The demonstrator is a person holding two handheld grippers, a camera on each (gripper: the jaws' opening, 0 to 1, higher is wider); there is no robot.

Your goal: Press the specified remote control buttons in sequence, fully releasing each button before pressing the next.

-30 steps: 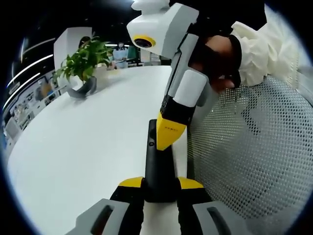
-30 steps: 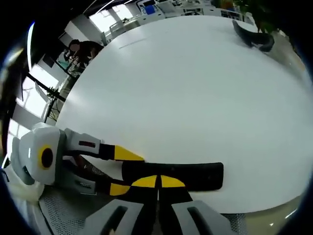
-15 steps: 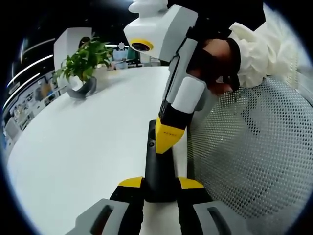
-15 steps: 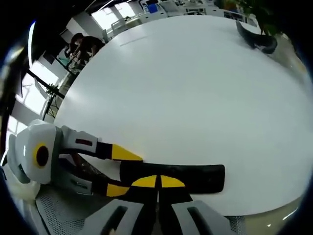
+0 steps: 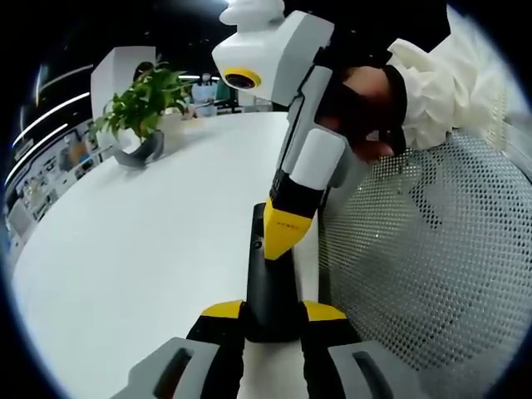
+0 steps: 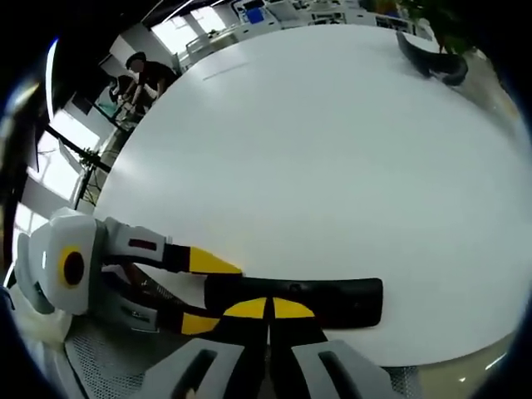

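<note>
Still clamped remote (image 5: 268, 283), right tool (image 5: 285, 235) unmoved

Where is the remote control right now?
The remote control lies at the white table's near edge, clamped at one end by the left gripper, with the right gripper tip on its top.

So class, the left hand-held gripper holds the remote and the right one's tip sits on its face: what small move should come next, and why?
Probably lift the right hand-held gripper straight up off the remote control. Its closed yellow tip appears to rest on the remote's upper face, so a press seems under way, and each button must be fully released before the next. The left hand-held gripper should keep clamping the remote's near end steady on the white table.
</note>
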